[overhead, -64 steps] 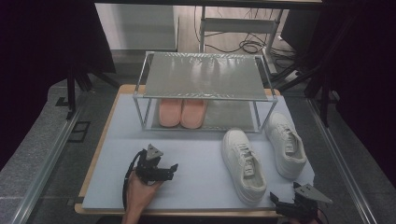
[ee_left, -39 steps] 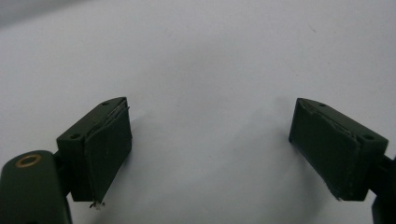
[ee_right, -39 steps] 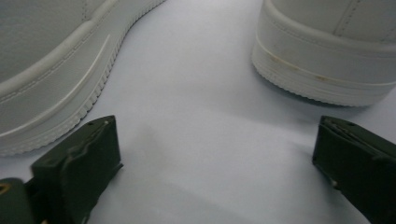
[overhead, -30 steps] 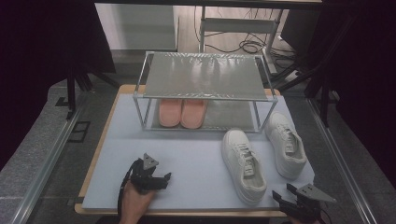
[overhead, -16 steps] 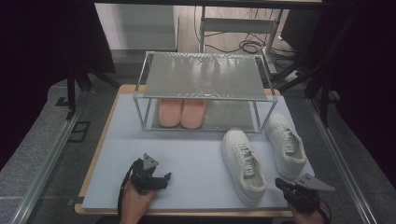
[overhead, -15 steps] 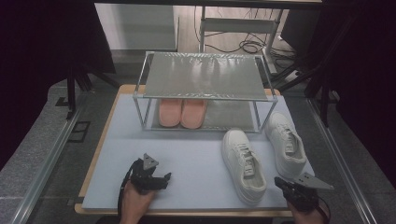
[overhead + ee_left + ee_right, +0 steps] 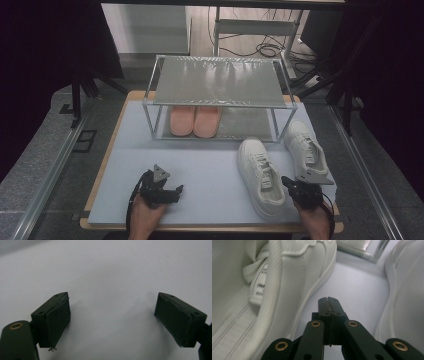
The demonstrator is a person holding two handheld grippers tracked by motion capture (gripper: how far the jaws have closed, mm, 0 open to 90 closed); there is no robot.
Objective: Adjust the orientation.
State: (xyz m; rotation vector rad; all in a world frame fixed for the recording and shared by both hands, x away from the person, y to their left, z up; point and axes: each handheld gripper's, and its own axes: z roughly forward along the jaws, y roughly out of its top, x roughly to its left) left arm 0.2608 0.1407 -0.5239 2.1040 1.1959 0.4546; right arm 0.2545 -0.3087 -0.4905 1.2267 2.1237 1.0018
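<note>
While the left gripper [image 7: 172, 191] rests on the blue mat [image 7: 210, 165] with its jaws spread wide and nothing between them, the rack [image 7: 218, 80] behind it holds pink slippers [image 7: 194, 120] on its low shelf. Two white shoes [image 7: 261, 175] lie right of the middle, long ways, toes to the rack. The right gripper [image 7: 328, 302] has moved up between them, jaws now pressed together, empty.

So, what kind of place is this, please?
Probably a lab or recording workspace, not a home: a table with a pale mat, dark curtains around it, loose cables on the floor behind a metal shoe rack.
</note>
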